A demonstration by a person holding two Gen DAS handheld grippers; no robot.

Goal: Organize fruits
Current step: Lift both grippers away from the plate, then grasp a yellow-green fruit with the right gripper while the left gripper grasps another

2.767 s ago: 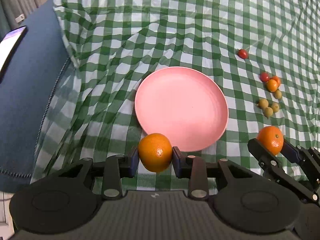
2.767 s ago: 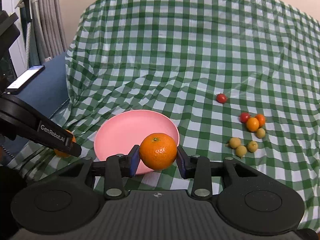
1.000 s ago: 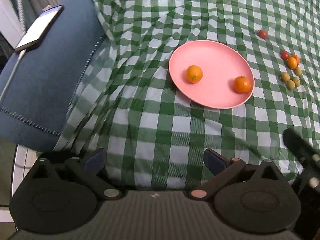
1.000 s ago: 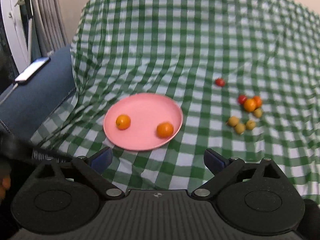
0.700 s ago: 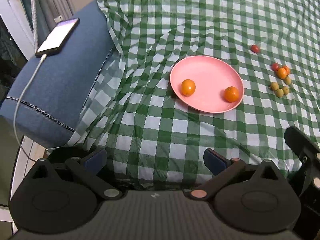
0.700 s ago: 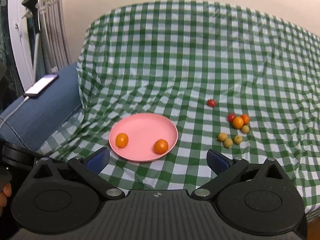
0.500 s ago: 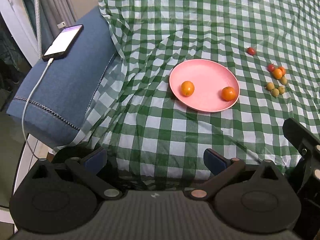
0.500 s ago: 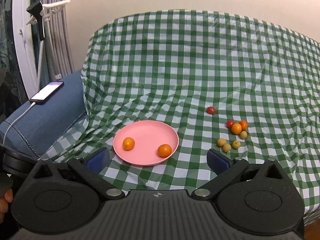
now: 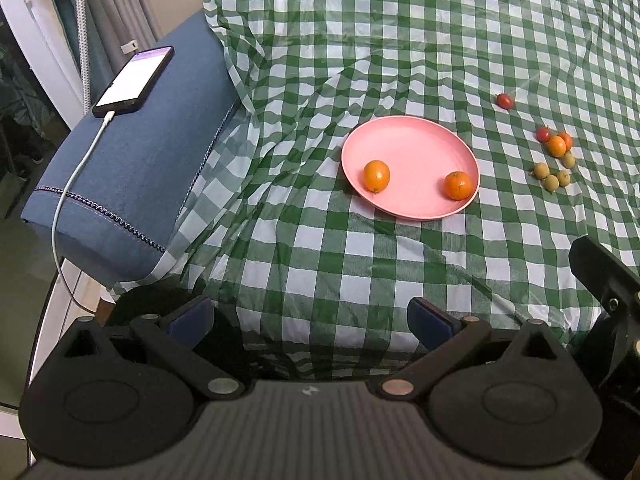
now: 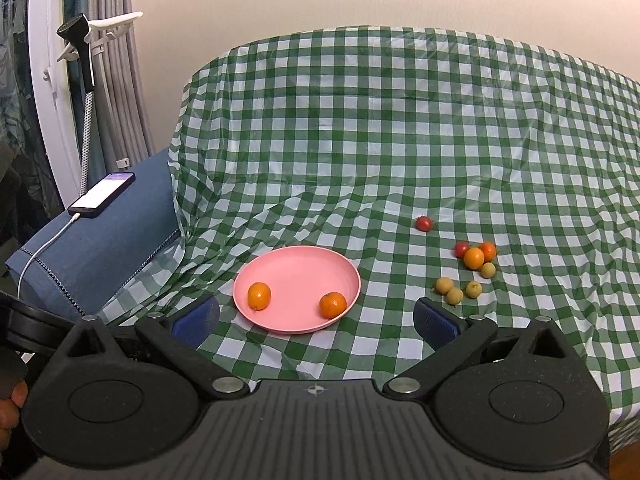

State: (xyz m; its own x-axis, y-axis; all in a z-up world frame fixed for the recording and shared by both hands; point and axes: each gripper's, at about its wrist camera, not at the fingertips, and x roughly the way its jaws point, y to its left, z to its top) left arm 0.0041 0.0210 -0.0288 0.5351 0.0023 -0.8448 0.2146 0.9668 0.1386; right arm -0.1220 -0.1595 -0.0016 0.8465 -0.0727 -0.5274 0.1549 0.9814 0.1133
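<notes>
We hold both grippers back from the table, near its front edge, and both are released: the left gripper [image 9: 308, 316] has its jaws spread wide with nothing between them, and the right gripper [image 10: 316, 318] is the same, empty and wide apart.

On the green checked tablecloth [image 10: 360, 140] sits the pink plate [image 10: 298, 268], toward the left of the fruit. Two oranges rest on it, well apart from each other: the left orange [image 10: 259, 296] near the plate's left rim and the right orange [image 10: 333, 305] near its near-right rim. We judge that this part of the sorting is done.

What is left lies off the plate, on the cloth to its right. A lone red tomato [image 10: 424, 223] sits farthest back. Nearer is a tight cluster: a second red tomato [image 10: 461, 249], a small orange fruit [image 10: 474, 258] and another orange-red one [image 10: 488, 251] touching or nearly touching. Just nearer again are four small yellow-green fruits [image 10: 454, 295], loosely grouped. None of these is on the plate or in any container we can see.

So we judge the task to be partly done: the two big fruits are placed, the small ones are still scattered. The right gripper is the better placed for them, though their small size will call for a careful pinch.

At far left a phone [image 9: 134, 80] lies on a blue cushion [image 9: 132, 176], charging.
</notes>
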